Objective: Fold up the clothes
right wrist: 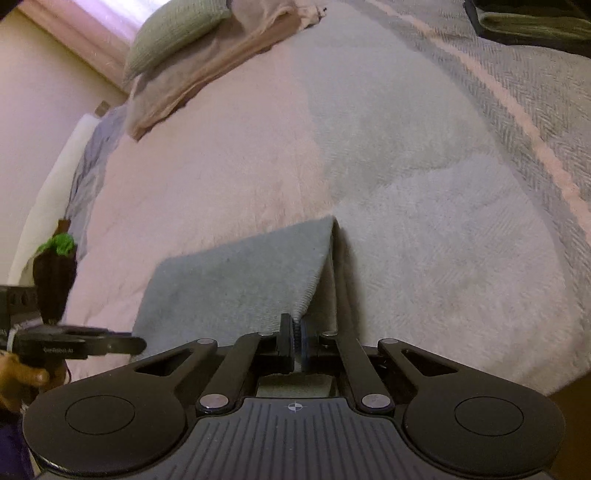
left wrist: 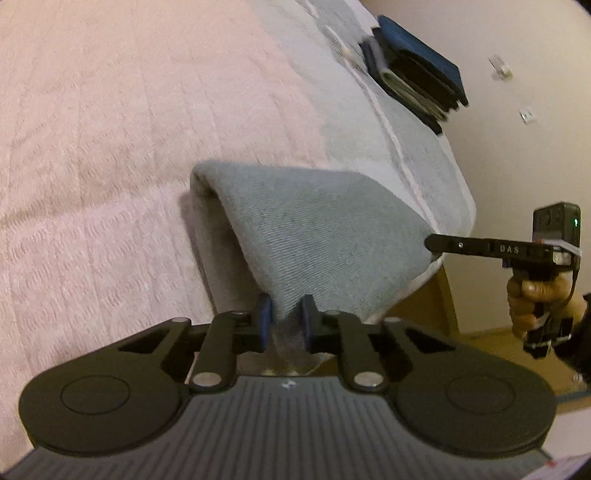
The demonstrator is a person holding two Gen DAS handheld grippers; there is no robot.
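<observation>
A grey-blue cloth [left wrist: 314,236] is lifted off the pink bedspread [left wrist: 110,147], doubled over, with its fold toward the bed's middle. My left gripper [left wrist: 285,319] is shut on one near corner, the fabric pinched between its blue pads. My right gripper [left wrist: 430,243] comes in from the right, held by a hand [left wrist: 532,299], and grips the other corner. In the right wrist view the right gripper [right wrist: 297,332] is shut on the edge of the cloth [right wrist: 236,280]. The left gripper [right wrist: 142,345] reaches the cloth's left corner.
A stack of folded dark clothes [left wrist: 417,74] lies on the grey blanket [left wrist: 406,147] near the bed's far edge, also seen as folded clothes [right wrist: 535,22]. Pillows [right wrist: 177,33] sit at the head of the bed. A wall [left wrist: 535,147] runs beside the bed.
</observation>
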